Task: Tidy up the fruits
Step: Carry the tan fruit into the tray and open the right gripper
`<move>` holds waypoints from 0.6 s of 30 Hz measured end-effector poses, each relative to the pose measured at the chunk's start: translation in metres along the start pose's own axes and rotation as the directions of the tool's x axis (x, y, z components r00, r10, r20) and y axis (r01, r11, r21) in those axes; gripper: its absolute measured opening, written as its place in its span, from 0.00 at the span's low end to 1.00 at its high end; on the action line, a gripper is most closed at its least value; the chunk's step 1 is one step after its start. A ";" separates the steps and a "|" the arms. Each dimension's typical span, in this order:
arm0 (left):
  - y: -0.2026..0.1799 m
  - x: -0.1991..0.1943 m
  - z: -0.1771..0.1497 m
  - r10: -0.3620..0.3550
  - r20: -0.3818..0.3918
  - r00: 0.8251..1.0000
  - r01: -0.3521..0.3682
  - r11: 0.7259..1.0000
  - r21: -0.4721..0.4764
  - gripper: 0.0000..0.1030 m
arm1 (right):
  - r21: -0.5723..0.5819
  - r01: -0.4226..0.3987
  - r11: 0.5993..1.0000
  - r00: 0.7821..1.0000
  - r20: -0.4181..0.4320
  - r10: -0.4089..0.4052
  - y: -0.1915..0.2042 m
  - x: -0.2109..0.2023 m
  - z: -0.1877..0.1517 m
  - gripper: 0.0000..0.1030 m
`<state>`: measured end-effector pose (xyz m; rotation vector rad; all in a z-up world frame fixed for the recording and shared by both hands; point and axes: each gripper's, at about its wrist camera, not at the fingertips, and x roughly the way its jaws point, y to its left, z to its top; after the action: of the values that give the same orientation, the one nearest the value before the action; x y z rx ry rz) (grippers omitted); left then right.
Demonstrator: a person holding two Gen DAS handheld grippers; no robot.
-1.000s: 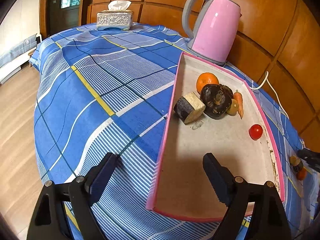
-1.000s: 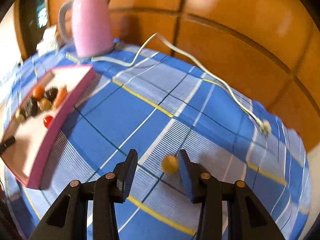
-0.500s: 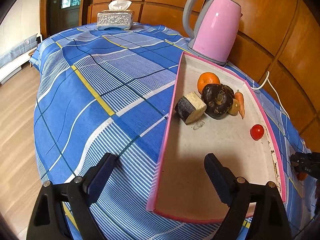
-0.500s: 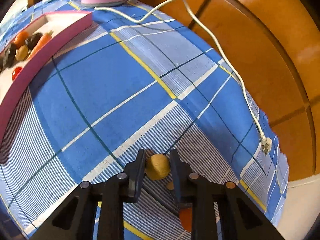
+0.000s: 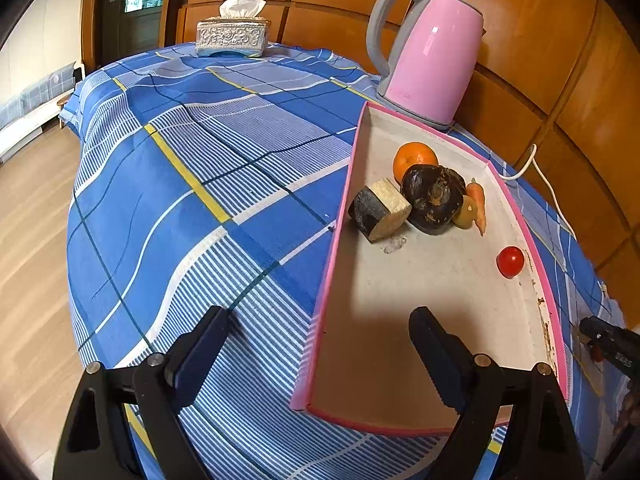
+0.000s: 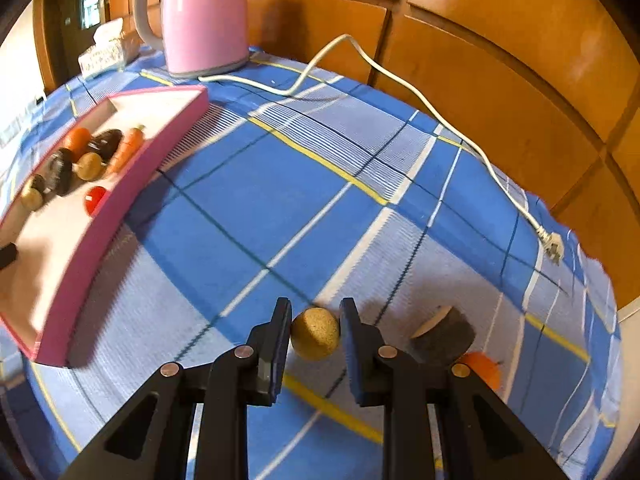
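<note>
Right wrist view: my right gripper (image 6: 315, 330) is clamped on a small tan round fruit (image 6: 315, 338) just above the blue plaid cloth (image 6: 248, 204), with a dark cut slice (image 6: 442, 334) and an orange piece (image 6: 482, 366) just beside it, the white cord (image 6: 404, 84) trailing beyond and the pink kettle (image 6: 204, 16) at the far wall. From the left wrist, my left gripper (image 5: 318, 346) hangs wide open and empty over the near corner of the pink-rimmed tray (image 5: 326, 284), one finger over the cloth and one over the tray floor. Farther in lie a cherry tomato (image 5: 510, 262), a dark cut chunk (image 5: 380, 214), a dark round fruit (image 5: 434, 198), a carrot (image 5: 477, 206) and an orange (image 5: 414, 158), with a tissue box (image 5: 232, 34) at the cloth's far edge.
</note>
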<state>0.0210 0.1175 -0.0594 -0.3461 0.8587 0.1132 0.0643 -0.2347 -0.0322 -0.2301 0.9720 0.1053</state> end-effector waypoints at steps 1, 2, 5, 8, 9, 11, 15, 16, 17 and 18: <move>-0.001 -0.001 0.000 -0.001 0.002 1.000 0.001 1.000 -0.001 0.89 | 0.007 -0.007 1.000 1.000 0.007 0.007 0.000 0.002 0.001 0.24; -0.001 -0.002 0.000 -0.002 0.004 1.000 0.002 1.000 0.000 0.89 | 0.018 -0.022 1.000 1.000 0.021 0.021 0.003 -0.002 0.001 0.24; -0.002 -0.003 -0.001 -0.007 0.005 1.000 0.007 1.000 0.001 0.89 | 0.036 -0.091 0.995 0.995 0.055 0.089 0.013 -0.014 0.004 0.24; -0.003 -0.005 -0.002 -0.009 0.004 1.000 0.009 1.000 0.002 0.89 | 0.015 -0.153 0.988 0.985 0.082 0.151 0.030 -0.024 0.011 0.24; -0.003 -0.005 -0.002 -0.010 0.004 1.000 0.010 1.000 0.002 0.89 | 0.010 -0.168 0.986 0.982 0.087 0.166 0.035 -0.025 0.012 0.24; -0.003 -0.005 -0.002 -0.011 0.004 1.000 0.011 1.000 0.002 0.89 | -0.012 -0.219 0.976 0.970 0.104 0.219 0.051 -0.031 0.018 0.24; -0.003 -0.006 -0.002 -0.011 0.005 1.000 0.011 1.000 0.000 0.89 | -0.049 -0.289 0.956 0.949 0.116 0.293 0.076 -0.036 0.028 0.24; -0.003 -0.006 -0.002 -0.011 0.005 1.000 0.011 1.000 -0.001 0.89 | -0.058 -0.302 0.952 0.945 0.116 0.307 0.083 -0.036 0.031 0.24; -0.003 -0.006 -0.002 -0.011 0.005 1.000 0.011 1.000 -0.002 0.89 | -0.068 -0.321 0.945 0.938 0.113 0.326 0.090 -0.035 0.033 0.24; -0.003 -0.005 -0.002 -0.011 0.005 1.000 0.011 1.000 -0.003 0.89 | -0.074 -0.333 0.940 0.934 0.110 0.340 0.095 -0.034 0.035 0.24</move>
<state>0.0170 0.1146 -0.0557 -0.3528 0.8518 0.1051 0.0552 -0.1334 0.0010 -0.1027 0.8809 0.4562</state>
